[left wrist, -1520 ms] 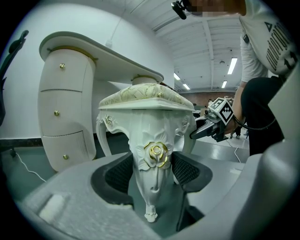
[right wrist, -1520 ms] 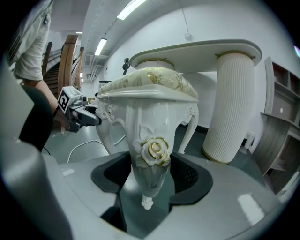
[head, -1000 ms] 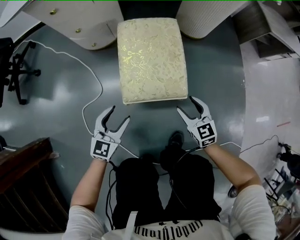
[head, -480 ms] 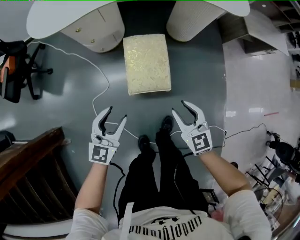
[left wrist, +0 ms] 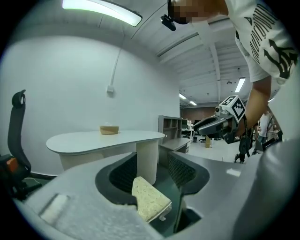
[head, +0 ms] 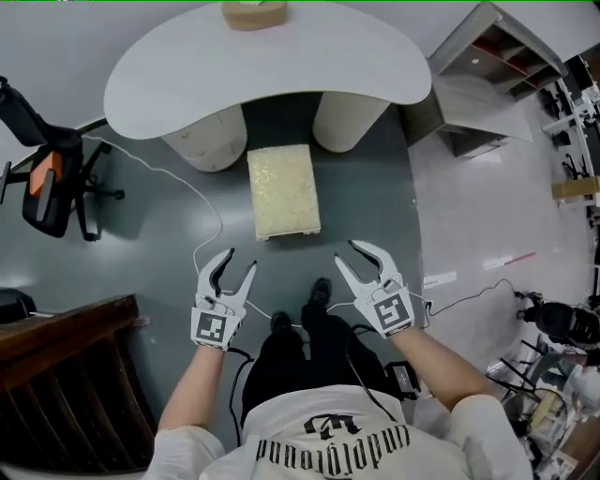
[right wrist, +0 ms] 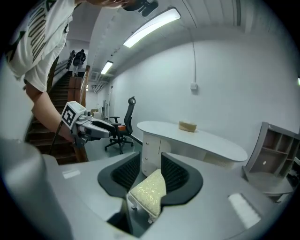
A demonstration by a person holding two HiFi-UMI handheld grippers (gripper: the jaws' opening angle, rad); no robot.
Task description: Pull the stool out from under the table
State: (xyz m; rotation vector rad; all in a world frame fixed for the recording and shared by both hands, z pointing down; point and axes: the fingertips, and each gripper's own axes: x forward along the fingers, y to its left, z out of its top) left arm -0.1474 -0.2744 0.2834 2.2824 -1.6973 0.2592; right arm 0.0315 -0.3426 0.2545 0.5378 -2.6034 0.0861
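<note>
The stool [head: 283, 190], with a cream patterned cushion, stands on the grey floor in front of the white table [head: 281, 66], its far end by the two table pedestals. My left gripper [head: 237, 264] and right gripper [head: 349, 255] hang nearer me, well short of the stool and touching nothing. The jaws of both are closing with nothing between them. In the left gripper view the stool [left wrist: 150, 199] shows past the jaws, with the right gripper [left wrist: 213, 126] off to the right. The right gripper view shows the stool [right wrist: 149, 190] and the left gripper [right wrist: 93, 127].
A small tan box [head: 253, 11] sits on the table. A black office chair [head: 52, 173] stands at the left, dark wooden stairs [head: 66, 375] at the lower left, a grey shelf unit [head: 487, 75] at the upper right. A white cable [head: 202, 202] trails across the floor.
The view has pulled back and up, so the stool looks smaller and the whole table shows. Both grippers have drawn away from the stool's near edge, and their jaws have narrowed.
</note>
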